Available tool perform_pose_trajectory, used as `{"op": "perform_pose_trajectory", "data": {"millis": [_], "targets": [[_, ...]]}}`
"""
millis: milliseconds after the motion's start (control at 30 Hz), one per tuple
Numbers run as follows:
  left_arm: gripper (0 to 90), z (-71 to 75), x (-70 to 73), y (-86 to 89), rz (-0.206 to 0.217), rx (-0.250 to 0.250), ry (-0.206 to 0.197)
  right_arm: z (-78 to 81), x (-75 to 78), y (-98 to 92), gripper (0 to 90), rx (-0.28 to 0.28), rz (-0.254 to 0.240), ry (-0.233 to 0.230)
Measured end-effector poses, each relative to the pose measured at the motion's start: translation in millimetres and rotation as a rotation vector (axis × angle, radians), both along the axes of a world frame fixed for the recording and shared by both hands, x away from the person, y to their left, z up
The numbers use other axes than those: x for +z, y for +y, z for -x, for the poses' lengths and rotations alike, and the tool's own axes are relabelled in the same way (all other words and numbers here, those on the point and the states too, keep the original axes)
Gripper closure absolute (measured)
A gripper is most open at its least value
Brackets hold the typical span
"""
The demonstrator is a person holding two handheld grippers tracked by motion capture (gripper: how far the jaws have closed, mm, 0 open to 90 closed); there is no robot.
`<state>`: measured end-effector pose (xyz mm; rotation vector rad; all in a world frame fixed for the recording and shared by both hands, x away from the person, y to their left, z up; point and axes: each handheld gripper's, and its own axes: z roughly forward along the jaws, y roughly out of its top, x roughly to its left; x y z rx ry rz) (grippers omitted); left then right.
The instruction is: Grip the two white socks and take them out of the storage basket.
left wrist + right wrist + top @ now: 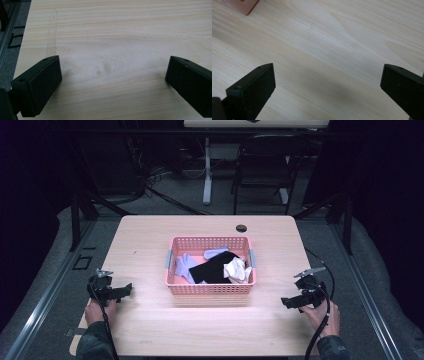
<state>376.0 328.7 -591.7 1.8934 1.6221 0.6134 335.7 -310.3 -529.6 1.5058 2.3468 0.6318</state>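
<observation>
A pink perforated plastic basket (pixel 210 288) sits mid-table on the pale wooden tabletop (pixel 210 325), holding a black cloth (pixel 212 268), pale lilac socks (pixel 184 266) and what looks like a crumpled white cloth (pixel 236 270). The left gripper (pixel 113 75) and right gripper (pixel 327 87) rest either side, jaws spread wide, gripping nothing

A basket (pixel 210 288) stands at the middle of the table (pixel 150 330) with several cloths (pixel 216 267) lying in it, the left gripper (pixel 126 291) well to its left and the right gripper (pixel 286 302) well to its right.
</observation>
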Motion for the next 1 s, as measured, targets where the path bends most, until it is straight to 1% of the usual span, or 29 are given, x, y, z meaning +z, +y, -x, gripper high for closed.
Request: {"op": "perform_pose_trajectory", "data": {"millis": [67,100,133,267,367,400,433,500,533,567,667,833,867,900,967,1000], "targets": [[0.5,0.0,0.0,0.0,0.0,0.0,0.0,0.0,0.7,0.0,0.0,0.002,0.002,-0.002],[0.5,0.0,0.0,0.0,0.0,0.0,0.0,0.0,2.2,1.2,0.0,0.005,-0.005,-0.001],[0.5,0.0,0.0,0.0,0.0,0.0,0.0,0.1,3.7,1.2,0.0,0.012,0.005,0.0],[0.5,0.0,0.0,0.1,0.0,0.0,0.001,0.8,6.9,2.6,0.0,0.012,0.002,-0.008],[0.5,0.0,0.0,0.2,0.0,0.0,0.001,0.2,7.8,2.4,0.0,0.013,0.001,-0.002],[0.5,0.0,0.0,0.2,0.0,-0.001,0.001,-0.4,8.2,2.7,0.0,0.007,-0.012,-0.005],[0.5,0.0,0.0,0.2,0.0,-0.001,0.001,-0.9,9.3,2.2,0.0,0.01,-0.008,0.001],[0.5,0.0,0.0,0.1,0.001,0.0,0.001,-1.2,10.4,1.4,0.0,0.003,-0.007,-0.008],[0.4,0.0,0.0,0.2,0.0,-0.001,0.002,-2.4,14.0,0.1,0.0,-0.005,-0.026,-0.014],[0.4,-0.1,0.0,0.2,0.0,0.0,0.001,-2.4,14.0,0.1,0.0,-0.005,-0.026,-0.014],[0.5,-0.2,0.0,0.2,0.0,0.001,0.001,-5.1,19.6,2.0,0.0,0.006,-0.042,-0.022],[0.5,-0.1,0.0,0.1,0.0,0.002,0.002,-6.2,25.3,5.9,0.0,0.019,-0.036,-0.025],[0.5,-0.1,0.1,0.2,0.0,0.002,0.002,-6.2,26.4,7.2,0.0,0.019,-0.045,-0.026],[0.5,0.0,0.1,0.2,0.0,0.002,0.002,-6.4,27.8,7.8,0.0,0.023,-0.043,-0.026],[0.5,0.0,0.1,0.2,0.0,0.002,0.002,-7.5,29.6,10.0,0.0,0.027,-0.056,-0.019],[0.5,0.0,0.0,0.1,0.0,0.002,0.001,-8.3,31.1,10.5,0.0,0.032,-0.045,-0.006]]}}
